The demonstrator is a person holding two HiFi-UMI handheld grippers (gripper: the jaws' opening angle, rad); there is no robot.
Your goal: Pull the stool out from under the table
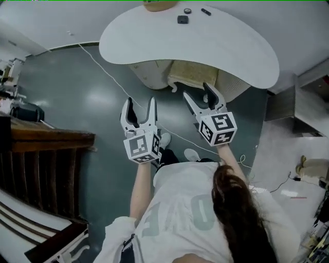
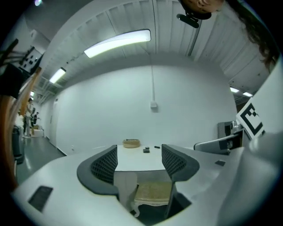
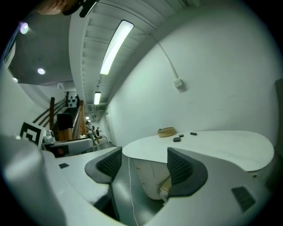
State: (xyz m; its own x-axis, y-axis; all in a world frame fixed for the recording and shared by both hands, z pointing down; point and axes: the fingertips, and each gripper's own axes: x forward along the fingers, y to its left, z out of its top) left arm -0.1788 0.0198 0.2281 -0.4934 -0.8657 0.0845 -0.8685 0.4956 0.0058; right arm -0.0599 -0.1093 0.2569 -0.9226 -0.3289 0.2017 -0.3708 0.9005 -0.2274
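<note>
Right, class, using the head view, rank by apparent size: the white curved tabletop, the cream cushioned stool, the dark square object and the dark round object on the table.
1. White curved tabletop
2. Cream cushioned stool, partly hidden under it
3. Dark square object
4. Dark round object, slightly smaller, though both are tiny

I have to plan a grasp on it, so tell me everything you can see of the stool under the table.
The stool stands upright on the dark floor, tucked under the white table, so only its near side shows. Its squarish seat looks like cream woven padding on a white frame, with a curled white leg at one near corner. It sits beside the table's pale pedestal. The left gripper and right gripper are open, short of it.
</note>
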